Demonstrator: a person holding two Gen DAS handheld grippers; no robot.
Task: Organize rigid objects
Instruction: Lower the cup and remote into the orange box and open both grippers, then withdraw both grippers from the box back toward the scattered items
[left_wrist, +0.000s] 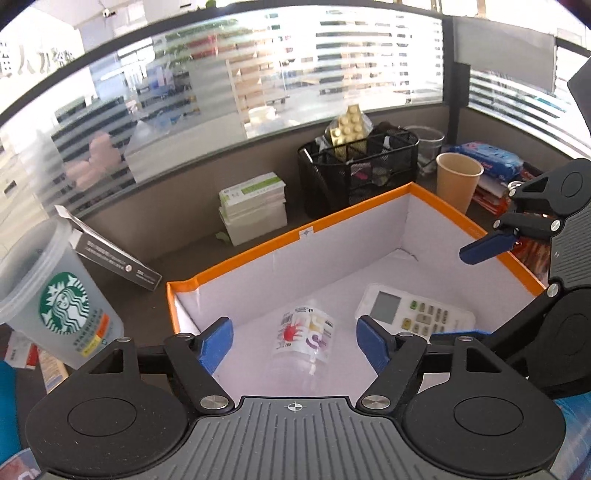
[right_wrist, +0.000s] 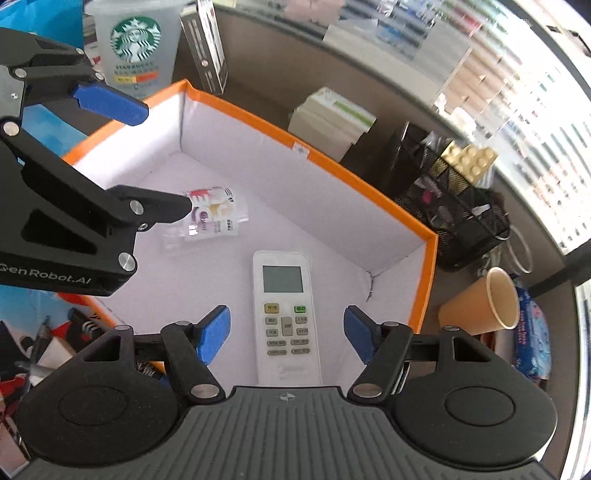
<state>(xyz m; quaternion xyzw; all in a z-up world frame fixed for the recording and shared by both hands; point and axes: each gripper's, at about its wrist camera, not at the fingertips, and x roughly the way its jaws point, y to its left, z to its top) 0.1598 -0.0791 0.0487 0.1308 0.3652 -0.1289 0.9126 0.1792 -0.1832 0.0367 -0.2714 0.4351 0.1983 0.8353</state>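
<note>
Orange-rimmed box (left_wrist: 258, 251) with a white lining is sitting in the middle of the desk, and both task things are lying flat on its floor: a white remote (right_wrist: 284, 317) with its screen and buttons facing up, and a small clear bottle (left_wrist: 304, 339) with a colourful label lying on its side, near the remote but not touching it. Left gripper (left_wrist: 294, 341) is hovering over the bottle with its blue fingers spread wide, gripping nothing. Right gripper (right_wrist: 287, 332) is hanging above the remote, fingers equally wide apart and empty too. Outside the box, a Starbucks cup (left_wrist: 55, 295) is standing upright on one side, while a black mesh organizer (left_wrist: 358, 173) and a paper cup (left_wrist: 458, 181) are sitting just behind the far corner.
</note>
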